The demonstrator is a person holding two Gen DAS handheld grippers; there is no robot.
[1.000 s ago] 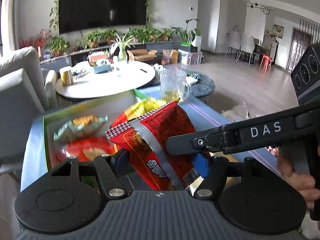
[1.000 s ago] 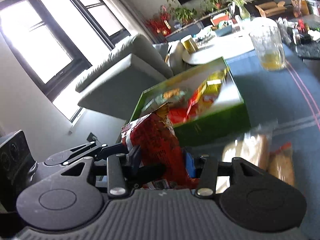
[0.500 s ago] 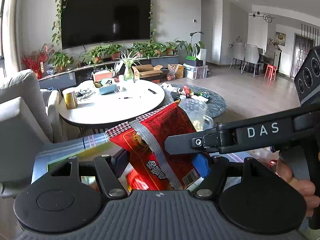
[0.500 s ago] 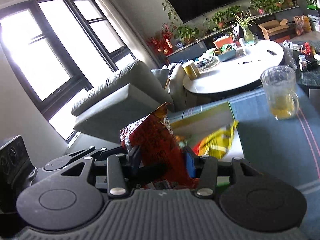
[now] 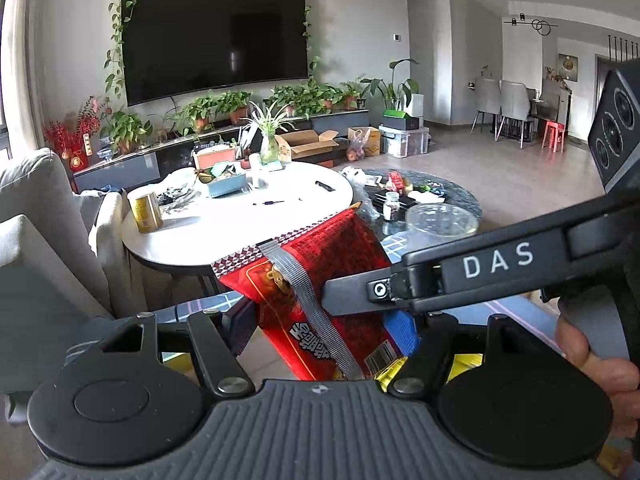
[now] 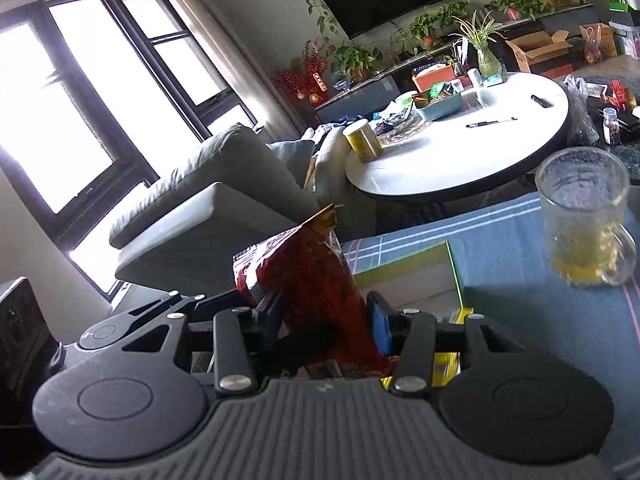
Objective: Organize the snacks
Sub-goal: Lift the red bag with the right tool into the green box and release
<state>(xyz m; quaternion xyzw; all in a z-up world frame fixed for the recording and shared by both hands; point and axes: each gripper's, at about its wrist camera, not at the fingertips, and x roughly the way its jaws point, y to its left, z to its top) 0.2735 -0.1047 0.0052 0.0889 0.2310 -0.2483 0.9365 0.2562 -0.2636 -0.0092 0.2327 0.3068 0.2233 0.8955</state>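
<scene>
Two grippers on one red snack bag [image 5: 320, 280] – left gripper [image 5: 322, 328] with jaws half-closed on the bag's lower body, right gripper [image 6: 326, 320] clamped on it crosswise from the side, reaching into the left wrist view as a long black finger. Bag upright, lifted clear above the blue striped surface [image 6: 520, 304], just over the near end of the green-rimmed box [image 6: 452, 272].

Light, by the look of it, and soft: crinkly foil, puffed with air, likely brittle contents. Slippery film, so best gripped low on the body or at the flat crimped seal along the top edge – no hard squeeze in the middle, for fear of crushing or popping. Grey tape strip down the front, a rougher patch for a pad.

Around it: a yellow packet [image 6: 448, 360] right below the jaws, probably in the box. Glass mug [image 6: 580, 232] of yellow drink to the right on the same surface, near the box's far corner, the one thing to steer wide of. Round white table [image 6: 460, 160] and grey sofa [image 6: 208, 208] behind, well apart. A person's hand [image 5: 600, 368] on the right gripper's handle.
</scene>
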